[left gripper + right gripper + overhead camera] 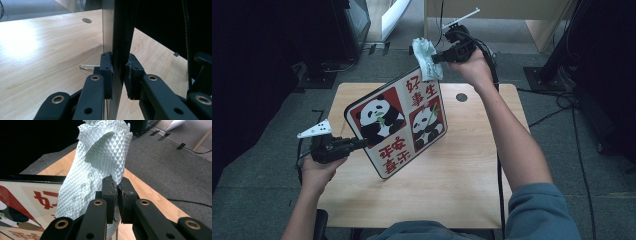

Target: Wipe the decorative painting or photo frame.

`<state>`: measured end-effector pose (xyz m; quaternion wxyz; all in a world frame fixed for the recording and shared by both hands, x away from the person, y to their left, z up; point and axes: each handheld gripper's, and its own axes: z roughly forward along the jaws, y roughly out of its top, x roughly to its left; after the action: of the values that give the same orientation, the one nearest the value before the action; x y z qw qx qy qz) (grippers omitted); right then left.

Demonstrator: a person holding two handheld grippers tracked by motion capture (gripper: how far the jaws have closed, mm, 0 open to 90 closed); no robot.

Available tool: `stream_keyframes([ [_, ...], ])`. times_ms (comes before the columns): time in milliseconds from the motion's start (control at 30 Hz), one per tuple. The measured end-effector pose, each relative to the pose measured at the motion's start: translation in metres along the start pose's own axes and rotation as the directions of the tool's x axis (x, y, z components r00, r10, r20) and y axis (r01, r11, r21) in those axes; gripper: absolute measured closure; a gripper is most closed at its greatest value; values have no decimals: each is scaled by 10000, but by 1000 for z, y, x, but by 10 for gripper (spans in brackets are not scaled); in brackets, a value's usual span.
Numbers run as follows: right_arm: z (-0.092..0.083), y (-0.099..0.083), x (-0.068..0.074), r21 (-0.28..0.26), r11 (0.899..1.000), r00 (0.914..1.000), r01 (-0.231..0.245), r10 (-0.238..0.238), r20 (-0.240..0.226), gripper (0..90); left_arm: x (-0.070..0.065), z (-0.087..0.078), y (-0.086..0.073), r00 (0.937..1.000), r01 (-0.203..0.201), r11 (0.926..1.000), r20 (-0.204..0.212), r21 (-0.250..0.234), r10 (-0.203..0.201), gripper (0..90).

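Note:
A framed picture (399, 122) with two pandas and red characters is held tilted above the wooden table (462, 170). My left gripper (362, 143) is shut on the picture's lower left edge; in the left gripper view its jaws pinch the thin dark edge of the frame (120, 37). My right gripper (435, 58) is shut on a pale green quilted cloth (427, 59) at the picture's top right corner. The right gripper view has the cloth (100, 165) hanging in front of the jaws and touching the picture (27, 202).
A round cable hole (461, 97) sits in the table's far right part. A bent wire clip (87, 67) lies on the table below the frame. Dark equipment, cables and grey carpet (562, 125) surround the table.

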<state>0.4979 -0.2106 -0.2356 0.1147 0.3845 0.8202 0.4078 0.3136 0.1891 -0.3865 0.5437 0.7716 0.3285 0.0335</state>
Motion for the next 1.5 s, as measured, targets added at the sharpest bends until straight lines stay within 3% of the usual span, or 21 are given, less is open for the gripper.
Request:
stream_keyframes([
  [833, 12, -26, -14, 444, 9976, 9984, -527, 517, 226, 855, 0, 0, 0, 10000, -18, 10000, -33, 47, 18, 792],
  [1500, 26, -57, -18, 267, 9964, 9967, -806, 804, 84, 858, 0, 0, 0, 10000, -4, 10000, -2, 62, 4, 791],
])
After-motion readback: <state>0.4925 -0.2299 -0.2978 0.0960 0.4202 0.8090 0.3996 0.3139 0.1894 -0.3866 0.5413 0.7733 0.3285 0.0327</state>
